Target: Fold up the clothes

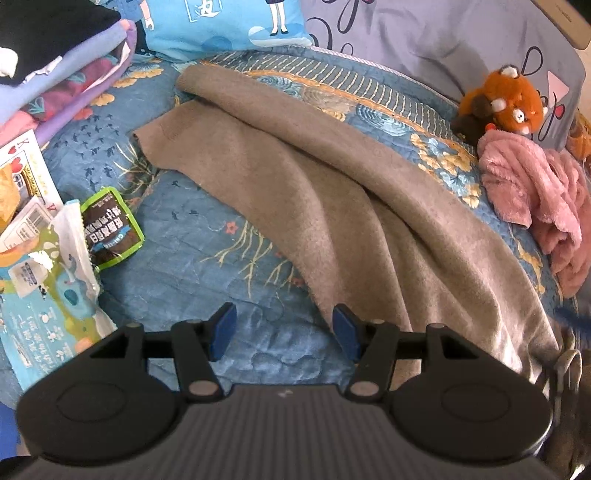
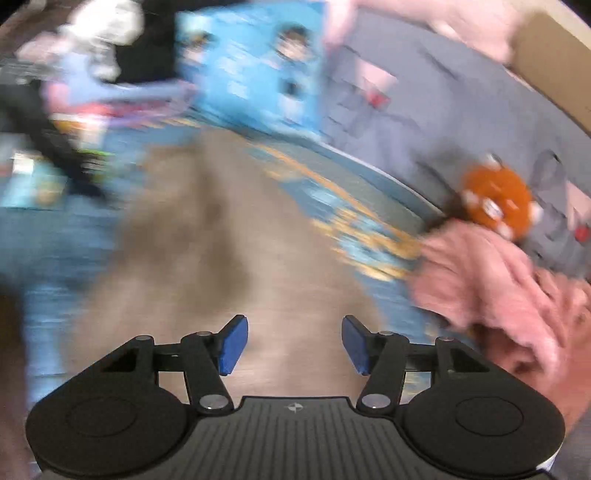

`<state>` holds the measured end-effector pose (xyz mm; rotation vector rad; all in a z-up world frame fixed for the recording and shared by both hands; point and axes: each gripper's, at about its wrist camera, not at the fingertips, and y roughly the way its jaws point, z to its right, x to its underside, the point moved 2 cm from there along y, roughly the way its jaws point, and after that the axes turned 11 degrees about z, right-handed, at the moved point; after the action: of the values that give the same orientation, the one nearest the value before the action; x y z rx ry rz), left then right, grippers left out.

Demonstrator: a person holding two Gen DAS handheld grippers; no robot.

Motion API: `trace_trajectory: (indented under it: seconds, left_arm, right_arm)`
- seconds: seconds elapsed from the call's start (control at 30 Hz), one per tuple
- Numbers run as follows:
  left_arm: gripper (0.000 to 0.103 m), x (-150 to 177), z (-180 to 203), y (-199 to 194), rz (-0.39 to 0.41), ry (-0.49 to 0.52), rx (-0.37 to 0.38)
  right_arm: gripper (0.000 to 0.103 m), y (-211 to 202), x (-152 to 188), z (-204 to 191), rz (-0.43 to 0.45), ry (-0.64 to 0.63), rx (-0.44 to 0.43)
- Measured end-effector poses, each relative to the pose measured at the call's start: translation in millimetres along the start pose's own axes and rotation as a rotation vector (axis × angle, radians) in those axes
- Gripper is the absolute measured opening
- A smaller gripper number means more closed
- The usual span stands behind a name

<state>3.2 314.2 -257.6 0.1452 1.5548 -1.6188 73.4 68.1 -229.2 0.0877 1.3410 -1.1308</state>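
A taupe fleece garment (image 1: 314, 192) lies in long folds across the blue quilted bedspread (image 1: 192, 258), running from the far left down to the near right. My left gripper (image 1: 284, 330) hangs open above the bedspread at the garment's near edge, nothing between its blue pads. The right wrist view is blurred by motion. There the same taupe garment (image 2: 236, 266) fills the middle, and my right gripper (image 2: 293, 345) is open over it with nothing between its blue pads. A pink fluffy garment (image 1: 535, 199) lies bunched at the right, also in the right wrist view (image 2: 491, 284).
A stack of folded clothes (image 1: 62, 62) sits at the far left, beside a light blue pillow (image 1: 221, 26). Snack packets (image 1: 107, 229) and a wipes pack (image 1: 44, 295) lie at the left. An orange plush toy (image 1: 506, 101) leans on a lilac pillow (image 1: 443, 40).
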Motion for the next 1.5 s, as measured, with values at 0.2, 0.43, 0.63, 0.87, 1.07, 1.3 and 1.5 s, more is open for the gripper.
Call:
trace_trajectory:
  seconds: [0.2, 0.43, 0.63, 0.87, 1.07, 1.3, 1.5]
  left_arm:
    - [0.062, 4, 9, -4, -0.004, 0.05, 0.018]
    - [0.067, 12, 12, -5, -0.017, 0.068, 0.026]
    - [0.067, 14, 8, -5, -0.019, 0.064, 0.021]
    - [0.067, 14, -1, -1, -0.027, 0.041, 0.014]
    - [0.068, 3, -18, 18, -0.025, -0.018, -0.02]
    - [0.077, -13, -17, 64, -0.02, -0.165, 0.025]
    - [0.091, -28, -21, 91, 0.09, -0.26, 0.042]
  right_arm:
    - [0.049, 83, 26, 66, -0.194, 0.19, -0.028]
    - [0.006, 67, 2, 74, -0.16, 0.05, 0.082]
    - [0.007, 65, -8, 146, -0.228, 0.149, 0.356]
    - [0.025, 96, 26, 136, -0.415, 0.082, 0.388]
    - [0.027, 66, 24, 127, -0.288, 0.146, 0.482]
    - [0.027, -36, 40, 124, -0.096, 0.402, 0.448]
    - [0.027, -98, 58, 88, -0.044, 0.406, 0.368]
